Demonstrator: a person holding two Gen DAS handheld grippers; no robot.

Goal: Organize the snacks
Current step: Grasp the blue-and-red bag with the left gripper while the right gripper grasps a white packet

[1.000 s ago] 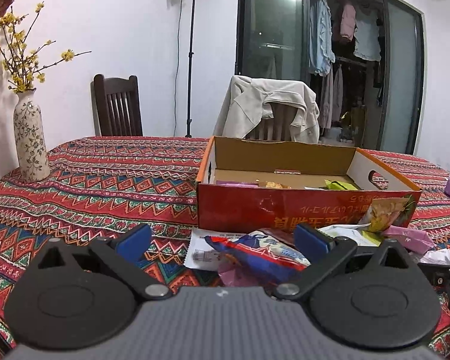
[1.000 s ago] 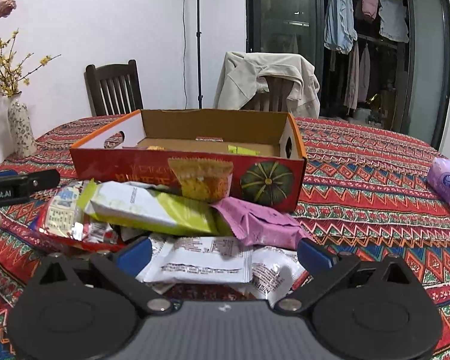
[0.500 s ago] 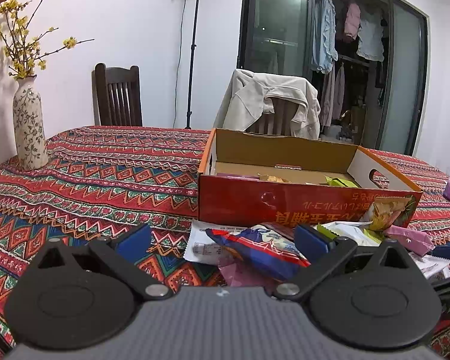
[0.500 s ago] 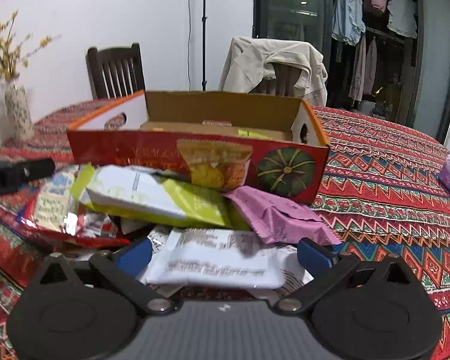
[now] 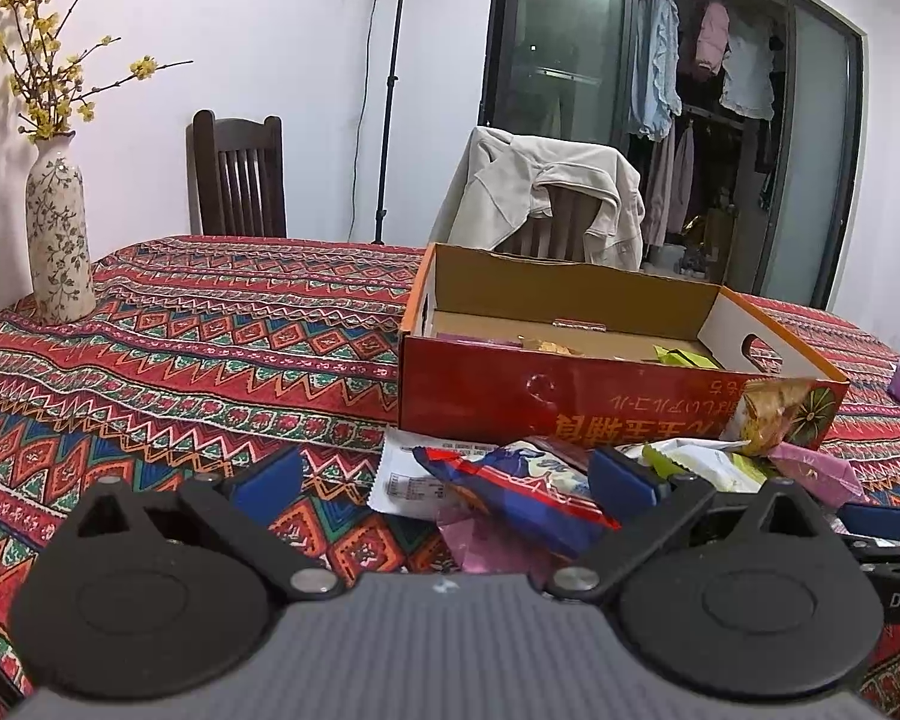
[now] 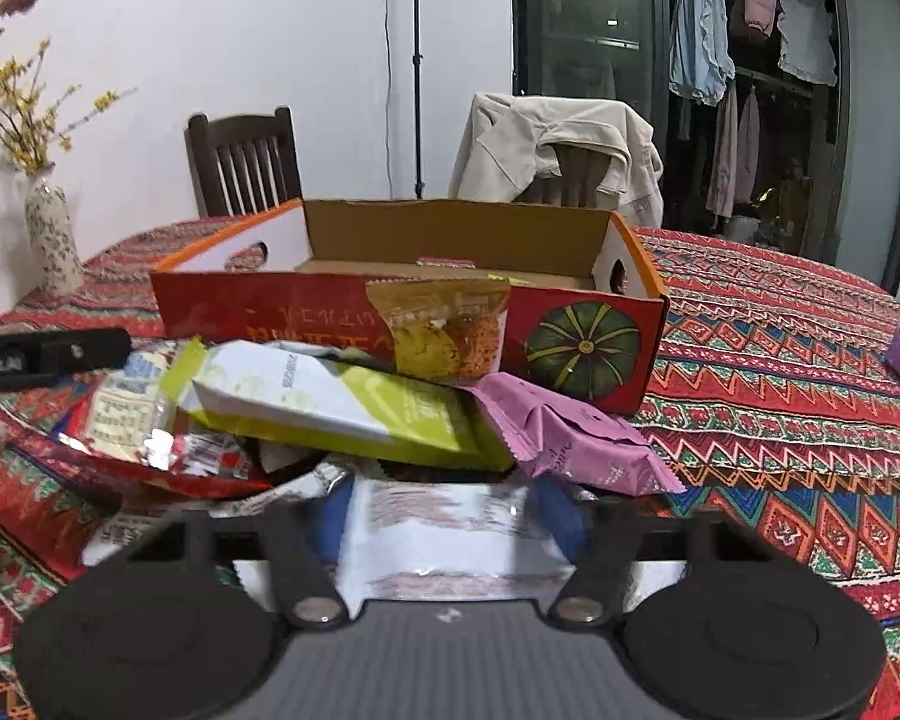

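Left wrist view: your left gripper (image 5: 444,474) hangs with fingers spread, the blue-and-red snack packet (image 5: 510,495) lying between them, long axis crosswise, before the red box (image 5: 570,396).

Right wrist view: your right gripper (image 6: 450,516) is nearer its target; its fingers flank the white packet (image 6: 450,531) (blurred, apparently pinching it), long axis crosswise on the worktop (image 6: 780,420).

Snack packets (image 6: 354,414) heaped before the box (image 6: 570,348), on tablecloth (image 6: 780,438).
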